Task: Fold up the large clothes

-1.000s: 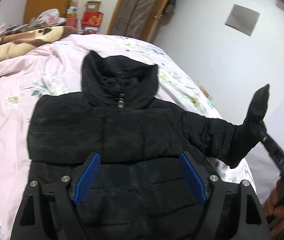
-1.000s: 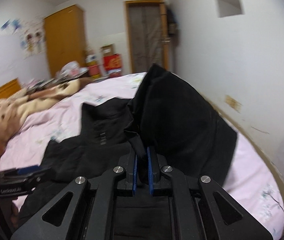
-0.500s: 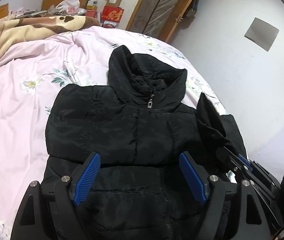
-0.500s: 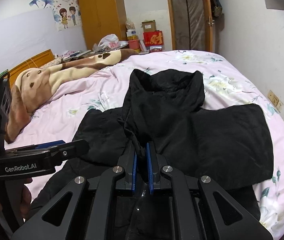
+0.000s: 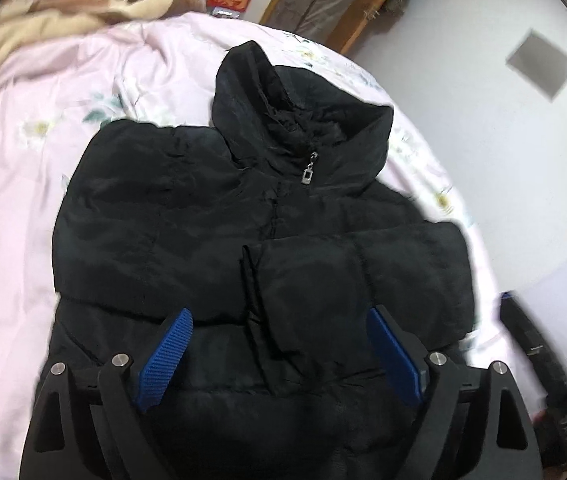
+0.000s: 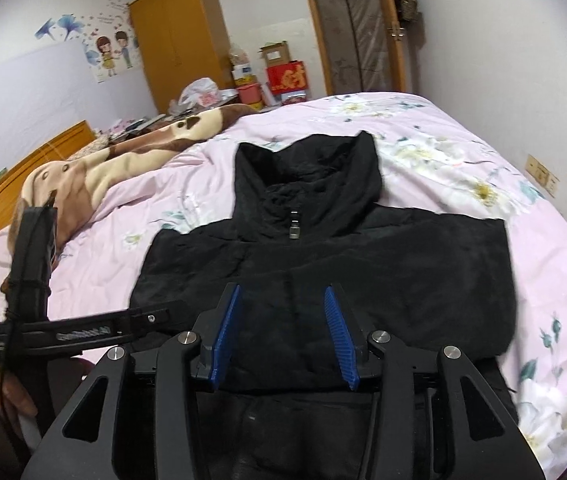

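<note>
The black padded hooded jacket (image 6: pixel 323 264) is being released by the right gripper (image 6: pixel 283 336), jaws just opening and empty; the left gripper (image 5: pixel 279 356), jaws wide, should be lowered squarely onto the near hem.

Black padded jacket (image 5: pixel 211 216) lies flat, front up (zipped), both sleeves folded across its chest, collar raised

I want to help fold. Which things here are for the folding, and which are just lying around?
For the folding:
black jacket
left gripper
right gripper

Just lying around:
brown blanket
red box
plastic bag
pink bucket
</note>
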The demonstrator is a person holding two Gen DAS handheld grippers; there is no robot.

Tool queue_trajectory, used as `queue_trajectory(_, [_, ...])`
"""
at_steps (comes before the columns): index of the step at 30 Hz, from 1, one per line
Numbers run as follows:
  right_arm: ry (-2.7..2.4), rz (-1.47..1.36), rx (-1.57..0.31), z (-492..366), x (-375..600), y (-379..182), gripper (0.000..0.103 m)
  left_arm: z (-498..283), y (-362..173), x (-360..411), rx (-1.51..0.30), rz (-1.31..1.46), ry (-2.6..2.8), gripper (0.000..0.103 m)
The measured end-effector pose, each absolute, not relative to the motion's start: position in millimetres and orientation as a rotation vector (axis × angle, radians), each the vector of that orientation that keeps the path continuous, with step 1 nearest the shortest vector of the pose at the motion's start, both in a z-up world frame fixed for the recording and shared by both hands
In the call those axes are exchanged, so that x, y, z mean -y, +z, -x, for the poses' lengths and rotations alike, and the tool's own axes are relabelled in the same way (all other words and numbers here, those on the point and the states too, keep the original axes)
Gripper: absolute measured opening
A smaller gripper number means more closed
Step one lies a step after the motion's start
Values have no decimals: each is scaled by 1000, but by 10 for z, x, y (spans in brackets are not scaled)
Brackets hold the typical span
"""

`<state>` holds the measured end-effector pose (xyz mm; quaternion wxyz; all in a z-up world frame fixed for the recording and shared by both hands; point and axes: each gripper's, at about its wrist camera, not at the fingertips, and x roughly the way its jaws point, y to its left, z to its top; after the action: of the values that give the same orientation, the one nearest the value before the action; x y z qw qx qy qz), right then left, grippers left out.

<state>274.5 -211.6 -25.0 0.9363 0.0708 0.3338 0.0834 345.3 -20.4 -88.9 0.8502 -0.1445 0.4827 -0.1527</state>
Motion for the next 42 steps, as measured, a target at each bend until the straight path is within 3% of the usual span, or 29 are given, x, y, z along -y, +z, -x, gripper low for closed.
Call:
queue_trajectory(4, [92, -127, -678, -2684, 2357, -273, 51, -3577, -1083, 298, -1069, 274, -303, 90])
queue_trajectory(11, [-36, -202, -720, -2644, 2842, -460, 51, -3670, -1417, 416, -1170, 332, -240, 88])
queue_trajectory(13, [-48, -224, -729, -2632, 2915, -516, 51, -3649, -1451, 478, -1166, 336, -257, 69])
queue_trajectory(15, [-55, -222, -738, -2627, 2950, -559, 51, -3625, -1440, 539, -1156, 316, -275, 43])
queue_trajectory(16, [-61, -219, -742, -2627, 2963, -576, 51, -3602, -1410, 566, -1147, 296, -275, 38])
queue_trajectory(18, [-70, -223, -747, -2634, 3008, -601, 51, -3569, -1331, 608, -1123, 264, -269, 18])
queue_trajectory(20, [-82, -231, -747, -2641, 3048, -615, 51, -3532, -1202, 623, -1085, 252, -280, 12])
queue_trajectory(31, [-99, -224, -710, -2758, 3113, -492, 51, -3626, -248, 333, -832, 212, -288, 9])
queue_trajectory(42, [-77, -122, -732, -3148, 2897, -556, 51, -3881, -869, -119, -955, 263, -139, 10])
